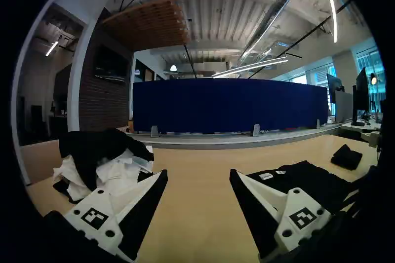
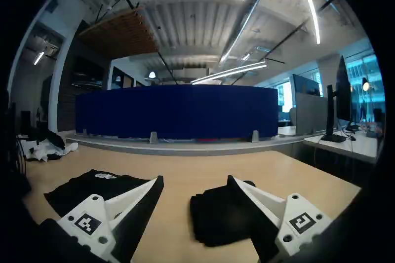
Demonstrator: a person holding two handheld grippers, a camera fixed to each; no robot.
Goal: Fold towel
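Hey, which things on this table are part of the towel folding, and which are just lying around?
For the job:
flat black towel
folded black towel
heap of black and white cloths, probably waiting their turn
left claw and right claw, both open

Just lying about:
blue partition
desk monitor

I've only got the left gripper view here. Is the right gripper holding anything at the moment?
Observer: No. The right gripper is open and grips nothing.
Operator: What's in front of it?
Observer: A folded black cloth lies on the table just ahead, partly hidden behind its right-hand finger.
Operator: Anything else near it?
Observer: A flat black towel lies spread out on that gripper's left, with bare table between it and the folded cloth.
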